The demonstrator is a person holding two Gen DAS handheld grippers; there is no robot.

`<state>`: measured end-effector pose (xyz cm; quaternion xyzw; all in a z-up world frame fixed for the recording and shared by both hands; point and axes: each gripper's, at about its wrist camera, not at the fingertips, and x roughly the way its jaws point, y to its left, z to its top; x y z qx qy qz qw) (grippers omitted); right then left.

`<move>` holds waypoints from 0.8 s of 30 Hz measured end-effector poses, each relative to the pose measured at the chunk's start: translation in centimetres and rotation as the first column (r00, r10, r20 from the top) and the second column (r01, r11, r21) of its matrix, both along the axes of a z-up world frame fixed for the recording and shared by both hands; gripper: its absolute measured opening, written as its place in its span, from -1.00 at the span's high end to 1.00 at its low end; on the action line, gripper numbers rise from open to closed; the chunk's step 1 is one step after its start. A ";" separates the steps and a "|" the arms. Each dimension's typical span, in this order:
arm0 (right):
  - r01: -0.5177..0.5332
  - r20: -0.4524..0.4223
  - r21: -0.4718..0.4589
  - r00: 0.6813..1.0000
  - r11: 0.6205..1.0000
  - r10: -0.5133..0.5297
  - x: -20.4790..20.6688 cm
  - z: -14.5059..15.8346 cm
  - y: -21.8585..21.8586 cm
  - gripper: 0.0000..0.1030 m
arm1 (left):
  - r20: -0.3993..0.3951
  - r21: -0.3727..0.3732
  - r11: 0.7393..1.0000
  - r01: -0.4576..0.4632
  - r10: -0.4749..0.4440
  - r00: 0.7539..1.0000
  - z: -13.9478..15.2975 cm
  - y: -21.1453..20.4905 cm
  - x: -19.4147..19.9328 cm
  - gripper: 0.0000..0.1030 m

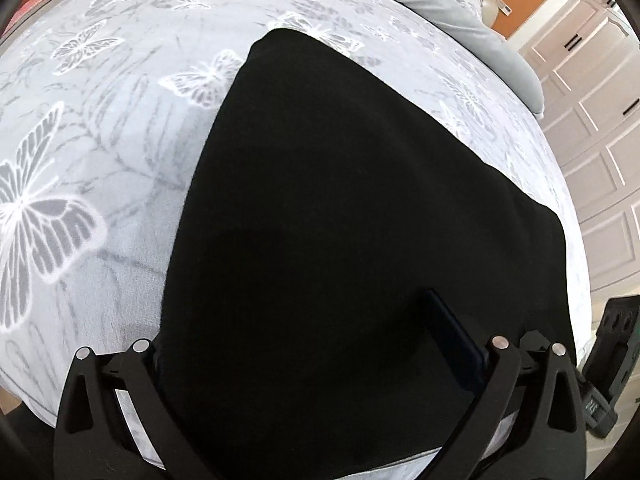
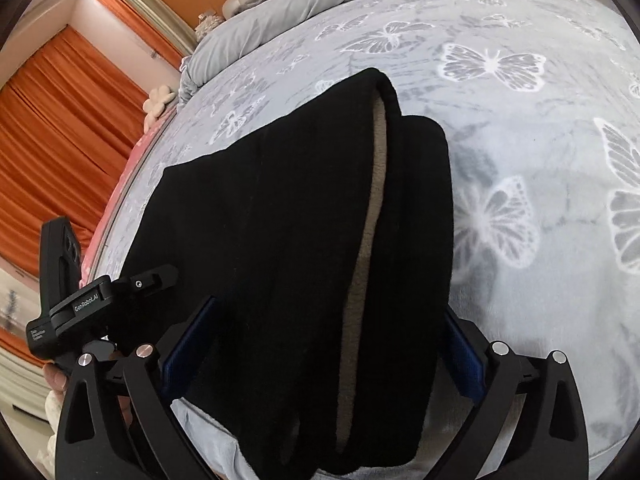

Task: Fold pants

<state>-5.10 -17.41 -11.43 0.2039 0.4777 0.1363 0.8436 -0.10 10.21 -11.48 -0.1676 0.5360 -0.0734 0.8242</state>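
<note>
Both grippers, right gripper (image 2: 320,344) and left gripper (image 1: 316,344), stand wide open over folded black pants (image 2: 296,240) on the butterfly blanket (image 2: 540,160).

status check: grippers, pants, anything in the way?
Left gripper open over the black pants, right gripper wide open astride them. Pants flat on butterfly blanket, tan lining showing. Nothing in the way.

Both wrist views look steeply down, close over the black pants (image 1: 340,220) on the bed (image 1: 100,140).
</note>
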 end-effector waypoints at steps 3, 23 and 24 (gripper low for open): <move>0.008 0.015 0.007 1.000 1.000 -0.008 -0.3 -0.2 -0.2 -0.90 | 0.010 0.019 1.000 -0.014 0.014 1.000 0.1 -0.4 0.1 -0.91; 0.108 0.077 -0.002 0.991 0.994 -0.107 -0.2 -0.3 0.8 -0.90 | 0.042 0.013 0.996 -0.091 0.090 0.995 -0.1 -0.3 -0.1 -0.91; 0.113 0.075 0.007 0.991 0.994 -0.113 -0.1 -0.3 0.8 -0.90 | 0.047 0.016 0.996 -0.091 0.090 0.995 -0.1 -0.3 -0.1 -0.91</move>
